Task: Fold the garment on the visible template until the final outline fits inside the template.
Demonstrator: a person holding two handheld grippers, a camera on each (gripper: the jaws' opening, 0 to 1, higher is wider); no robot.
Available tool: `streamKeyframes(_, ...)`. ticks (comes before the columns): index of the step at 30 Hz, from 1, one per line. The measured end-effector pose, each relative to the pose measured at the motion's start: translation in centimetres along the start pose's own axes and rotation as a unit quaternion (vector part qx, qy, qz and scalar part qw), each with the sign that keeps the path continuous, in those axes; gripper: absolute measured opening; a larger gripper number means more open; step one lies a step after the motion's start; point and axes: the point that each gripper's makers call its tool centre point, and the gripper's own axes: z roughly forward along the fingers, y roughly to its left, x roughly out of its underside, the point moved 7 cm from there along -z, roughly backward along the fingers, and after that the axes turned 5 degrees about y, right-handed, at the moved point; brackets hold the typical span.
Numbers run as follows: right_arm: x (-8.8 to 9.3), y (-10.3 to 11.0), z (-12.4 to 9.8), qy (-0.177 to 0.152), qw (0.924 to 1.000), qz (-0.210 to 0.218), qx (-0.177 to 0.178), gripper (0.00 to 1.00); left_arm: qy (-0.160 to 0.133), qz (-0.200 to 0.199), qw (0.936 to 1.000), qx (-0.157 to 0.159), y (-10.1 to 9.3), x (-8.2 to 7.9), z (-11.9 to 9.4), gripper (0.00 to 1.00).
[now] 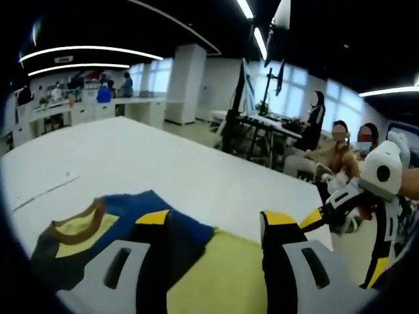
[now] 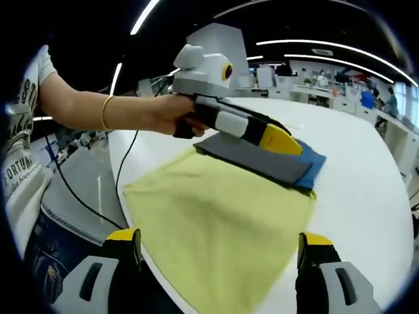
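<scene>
White table (image 2: 366, 196) is carrying the yellow garment (image 2: 216, 222), lying spread with its dark folded part (image 2: 262, 160) at 12 o'clock; folding is barely starting. Left gripper (image 2: 278, 139) is resting there, grip unclear; right gripper (image 2: 219, 245) is hanging released.

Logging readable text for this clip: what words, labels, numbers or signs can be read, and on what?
"FORTUN", cut off at the picture's edge, printed on the person's white T-shirt.
More letters higher on the same shirt: too blurred to read.
Garment, table and tongs: no text visible.
</scene>
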Motion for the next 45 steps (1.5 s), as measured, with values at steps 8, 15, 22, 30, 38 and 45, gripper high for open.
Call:
streamKeyframes(8,-0.3,0.2,0.1,0.006,0.9998,-0.014,-0.009,0.99,-0.004,-0.001,0.9999,-0.012,0.0,0.6,-2.2,0.68)
streamKeyframes(15,-0.4,0.2,0.0,0.02,0.9991,-0.032,-0.017,0.99,0.002,0.003,0.9998,-0.018,0.2,1.9,-5.0,0.71)
streamKeyframes(22,0.0,0.5,0.1,0.042,0.9971,-0.053,-0.035,0.99,0.031,0.009,0.9994,-0.014,0.1,4.5,-7.5,0.71)
streamKeyframes(30,0.9,0.6,-0.1,0.074,0.9927,-0.08,-0.05,0.99,0.054,0.018,0.9984,-0.001,-0.8,6.7,-10.4,0.7)
streamKeyframes(38,1.3,0.4,0.0,0.108,0.9856,-0.12,-0.051,0.9,0.08,0.034,0.9962,0.002,-1.7,8.8,-13.1,0.69)
streamKeyframes(45,1.6,0.6,0.2,0.121,0.9815,-0.139,-0.053,0.84,0.1,0.044,0.994,0.005,-2.5,10.6,-15.4,0.66)
